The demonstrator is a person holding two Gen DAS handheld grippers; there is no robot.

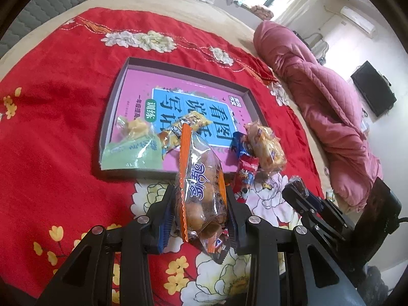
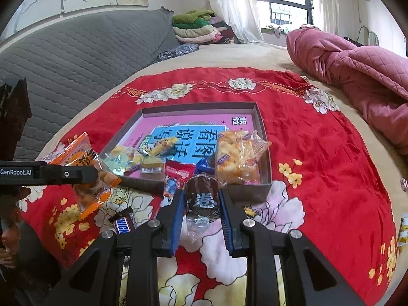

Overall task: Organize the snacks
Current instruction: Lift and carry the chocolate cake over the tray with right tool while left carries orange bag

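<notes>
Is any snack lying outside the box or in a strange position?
Yes. One chocolate bar lies on the red cloth, outside the box. A red packet hangs over the box's near edge.

Tray far half free; snack pile crowds near edge

I see a bed with a beige sheet, and a red floral cloth spread flat over its middle. On the cloth sits a shallow grey cardboard tray, lined with a pink booklet. A Snickers bar lies on the cloth near its front edge. A rumpled pink quilt lies along the bed's right edge, beside the cloth.
</notes>
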